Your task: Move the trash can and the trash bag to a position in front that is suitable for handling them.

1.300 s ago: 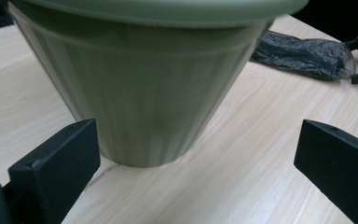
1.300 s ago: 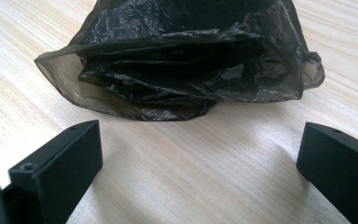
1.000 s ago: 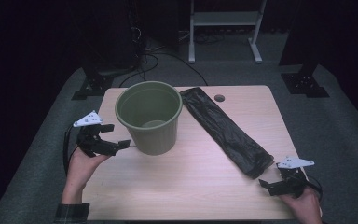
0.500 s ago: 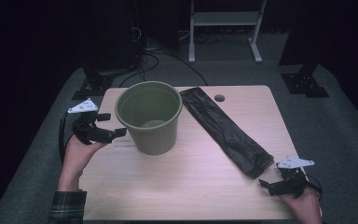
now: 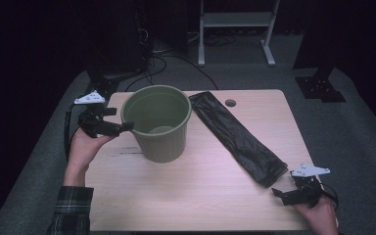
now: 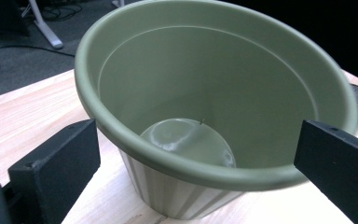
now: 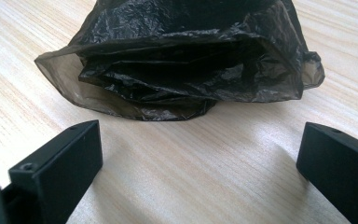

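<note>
From the high view I see a pale wood-grain table (image 5: 186,196) with rounded corners and a small round cable hole (image 5: 230,103) near its far edge, standing on grey carpet (image 5: 352,137) in a dark room. Behind it, cables (image 5: 171,58) trail across the floor, and the legs of a light metal frame (image 5: 235,29) rise at the back. My round olive-green plastic bucket (image 5: 157,122) stands upright on the table's left half; the long folded black plastic bag (image 5: 237,139) lies flat and diagonal to its right, apart from it. My left gripper (image 5: 122,128) is at the bucket's left rim, my right gripper (image 5: 280,193) near the table's front right corner, just short of the bag's near end.

In the left gripper view my jaws stand wide apart, with the bucket (image 6: 214,107) between and beyond them, its rim close to both. The inside is bare down to a shiny bottom. Wood surface (image 6: 32,116) runs to the left, grey floor beyond.

In the right gripper view my jaws are spread wide over bare wood (image 7: 205,163), and the crumpled end of the bag (image 7: 186,65) lies just ahead, untouched.
</note>
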`<state>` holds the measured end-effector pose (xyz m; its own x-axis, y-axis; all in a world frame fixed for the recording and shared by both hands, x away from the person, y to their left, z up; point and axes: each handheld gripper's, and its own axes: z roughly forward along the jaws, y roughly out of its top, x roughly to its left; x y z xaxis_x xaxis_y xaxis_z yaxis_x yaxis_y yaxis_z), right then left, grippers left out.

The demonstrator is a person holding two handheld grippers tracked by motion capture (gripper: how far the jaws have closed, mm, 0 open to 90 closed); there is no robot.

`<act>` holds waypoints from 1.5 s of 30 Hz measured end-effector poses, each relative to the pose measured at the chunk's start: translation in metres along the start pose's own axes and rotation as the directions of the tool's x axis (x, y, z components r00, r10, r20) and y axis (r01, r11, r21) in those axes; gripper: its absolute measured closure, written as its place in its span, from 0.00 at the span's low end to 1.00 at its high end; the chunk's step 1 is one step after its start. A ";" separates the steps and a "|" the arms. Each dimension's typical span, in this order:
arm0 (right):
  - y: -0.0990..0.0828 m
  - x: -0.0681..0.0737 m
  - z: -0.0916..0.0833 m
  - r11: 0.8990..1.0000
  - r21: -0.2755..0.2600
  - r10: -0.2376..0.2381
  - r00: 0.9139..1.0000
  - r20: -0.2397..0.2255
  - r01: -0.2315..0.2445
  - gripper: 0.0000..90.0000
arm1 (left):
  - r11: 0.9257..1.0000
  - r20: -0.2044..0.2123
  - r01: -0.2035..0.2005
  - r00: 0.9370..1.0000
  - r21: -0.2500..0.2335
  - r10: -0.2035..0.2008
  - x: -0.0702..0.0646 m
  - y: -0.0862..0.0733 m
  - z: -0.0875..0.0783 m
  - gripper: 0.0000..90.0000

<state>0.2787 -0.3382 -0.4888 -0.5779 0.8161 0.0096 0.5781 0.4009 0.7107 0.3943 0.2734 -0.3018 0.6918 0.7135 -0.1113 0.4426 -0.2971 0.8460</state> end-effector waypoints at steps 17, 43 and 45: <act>0.000 0.000 0.000 1.000 0.000 -0.001 1.000 0.000 0.001 0.00 | 0.999 -0.012 0.028 1.000 0.037 -0.028 0.017 -0.001 0.017 0.00; 0.000 0.000 0.000 1.000 0.000 -0.001 1.000 0.000 0.001 0.00 | 0.997 0.013 0.040 0.999 0.063 -0.041 0.011 -0.003 0.039 0.00; 0.000 0.000 0.000 1.000 0.000 -0.001 1.000 0.000 0.001 0.00 | 0.997 0.016 0.040 0.999 0.063 -0.041 0.010 -0.003 0.040 0.00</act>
<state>0.2787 -0.3383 -0.4888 -0.5785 0.8157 0.0091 0.5777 0.4017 0.7106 0.4223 0.2559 -0.3265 0.6822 0.7147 -0.1540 0.5050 -0.3083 0.8062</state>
